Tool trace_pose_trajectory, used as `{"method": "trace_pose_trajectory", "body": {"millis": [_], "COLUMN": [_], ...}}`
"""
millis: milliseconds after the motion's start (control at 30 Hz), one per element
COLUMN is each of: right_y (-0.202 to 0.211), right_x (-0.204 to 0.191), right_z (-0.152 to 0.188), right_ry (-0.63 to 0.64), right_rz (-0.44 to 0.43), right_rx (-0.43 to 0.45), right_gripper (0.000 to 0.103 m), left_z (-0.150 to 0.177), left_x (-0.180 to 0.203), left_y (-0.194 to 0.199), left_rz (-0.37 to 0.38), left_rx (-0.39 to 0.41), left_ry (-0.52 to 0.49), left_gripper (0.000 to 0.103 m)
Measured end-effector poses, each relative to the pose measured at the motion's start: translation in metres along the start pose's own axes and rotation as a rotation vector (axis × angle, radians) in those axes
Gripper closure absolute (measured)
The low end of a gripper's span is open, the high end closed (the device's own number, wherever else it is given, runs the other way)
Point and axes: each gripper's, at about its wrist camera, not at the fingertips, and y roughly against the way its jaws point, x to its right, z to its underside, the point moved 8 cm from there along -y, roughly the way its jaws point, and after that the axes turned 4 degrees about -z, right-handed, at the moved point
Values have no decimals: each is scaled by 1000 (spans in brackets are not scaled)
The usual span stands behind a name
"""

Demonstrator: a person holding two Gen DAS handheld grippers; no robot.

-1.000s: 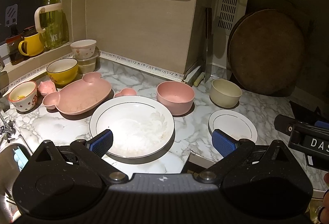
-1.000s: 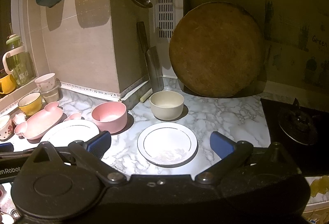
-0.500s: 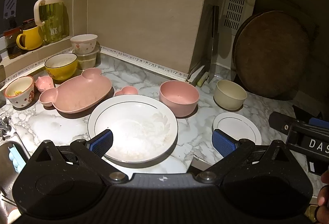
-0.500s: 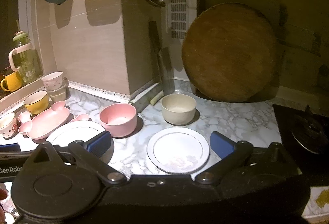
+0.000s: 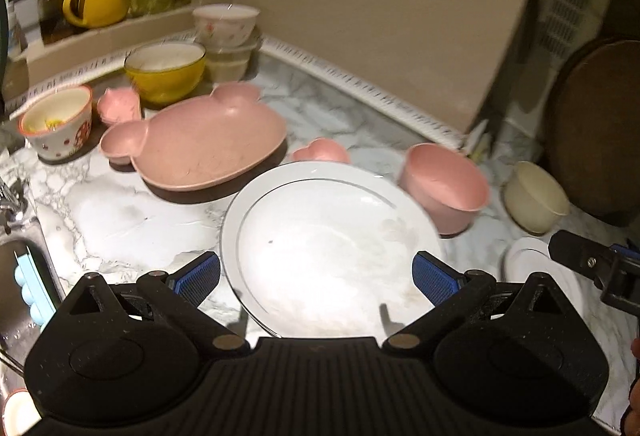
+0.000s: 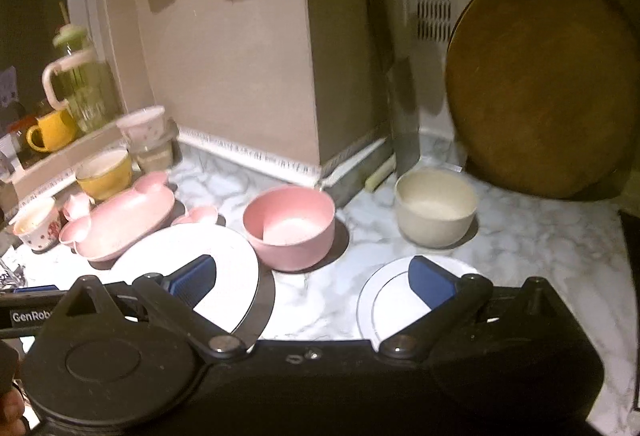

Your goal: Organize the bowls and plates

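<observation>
Left to right along the marble counter [image 5: 132, 211]: sink edge at far left, then red-dotted cup [image 5: 56, 121], yellow bowl [image 5: 165, 71] w/ a floral bowl [image 5: 225, 23] stacked on containers behind it, the bear-shaped pink plate [image 5: 204, 141], big white plate [image 5: 332, 248], pink bowl [image 6: 289, 226], cream bowl [image 6: 436, 207], small white plate [image 6: 394, 298], and a round wooden board [image 6: 540, 83] leaning on the wall. What's changed vs half a sec ago: both cams have dropped in closer & lower, so the big white plate now fills the space ahead of the left gripper [image 5: 316, 278], and the small plate sits partly under the right gripper [image 6: 312, 278]. Left gripper's fingers are spread wide, one each side of the big plate's near edge, holding nothing; right gripper's fingers are spread too, also empty, w/ the left pad over the big plate's rim and the right pad over the small plate. Reads as an approach: prob. a pick of the plates is about to start, but nothing's stacked or moved yet, all dishes lie separate on the counter. Hard to see: frames are motion-blurred; the near rims of both white plates are hidden by the gripper bodies, so can't tell if any pad touches china. Small plate is mostly cut off in the left view behind the other tool. Two tiny pink dishes [image 5: 320, 151] by the bear plate are too soft to identify. Cup's contents unclear.
</observation>
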Motion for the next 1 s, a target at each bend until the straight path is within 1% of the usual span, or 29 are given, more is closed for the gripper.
{"method": "trace_pose_trajectory", "body": {"millis": [100, 167, 233, 367, 433, 500, 567, 633, 767, 900, 967, 1000], "right_y": [-25, -42, -58, -83, -93, -103, -111, -118, -134, -145, -148, -149], "right_x": [-7, -11, -11, -10, -11, -12, -15, -18, -24, -27, -29, -29], "right_z": [1, 5, 9, 15, 17, 17, 18, 19, 21, 25, 26, 27], "right_ry": [4, 10, -5, -35, -41, -33, -25, -13, 1, -6, -15, -17], "right_rz": [-35, -56, -52, -66, -73, -80, -89, -92, -104, -111, -117, -124], "right_rx": [-49, -100, -155, -242, -273, -288, -308, -327, -365, -404, -415, -421], "right_gripper": [3, 9, 12, 23, 24, 24, 26, 29, 37, 39, 47, 49], "left_z": [-1, -2, -3, -4, -4, -6, -9, -11, -15, -16, -17, -17], "left_x": [-13, -22, -32, -41, -43, -46, -49, -53, -60, -60, -61, -63], "left_y": [-19, -31, -42, -56, -61, -67, -69, -73, -80, -85, -87, -88], "left_rz": [-20, -29, -39, -54, -58, -63, -84, -97, -105, -112, -110, -105], "left_rx": [-40, -68, -97, -120, -125, -130, -118, -117, -122, -131, -142, -150], "left_ry": [30, 54, 89, 119, 123, 127, 109, 109, 136, 130, 138, 149], "left_gripper": [0, 1, 1, 1, 4, 5, 6, 10, 10, 11, 13, 19]}}
